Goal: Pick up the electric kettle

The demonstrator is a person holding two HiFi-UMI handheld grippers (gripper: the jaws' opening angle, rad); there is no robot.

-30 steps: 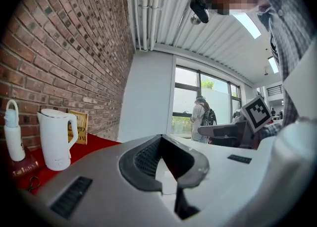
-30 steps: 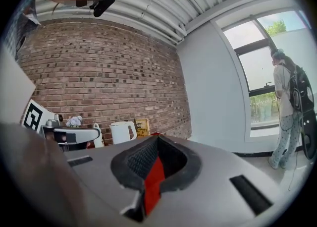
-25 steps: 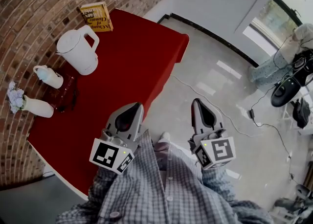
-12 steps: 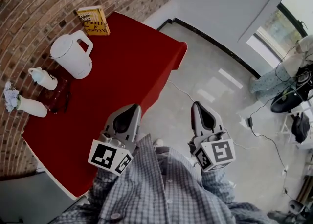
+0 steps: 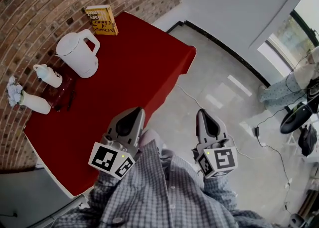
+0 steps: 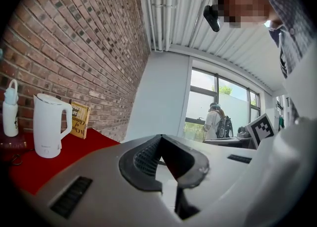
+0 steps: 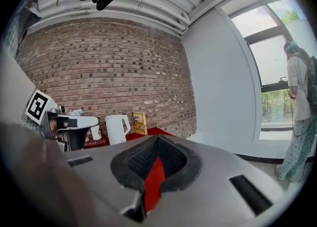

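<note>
A small bottle (image 5: 48, 75), the white kettle (image 5: 79, 55) and a book (image 5: 102, 19) stand along the brick wall on the red table (image 5: 144, 67). The kettle is upright and untouched. The left gripper (image 5: 135, 114) hangs by the table's near edge and the right gripper (image 5: 204, 116) over the floor, both with jaws pressed together and empty, well apart from the kettle. This looks like the approach, so next comes reaching in, opening a gripper and lining it up with the handle.

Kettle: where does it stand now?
In the head view, the kettle stands upper left on the red table, between the book and a small bottle.
</note>
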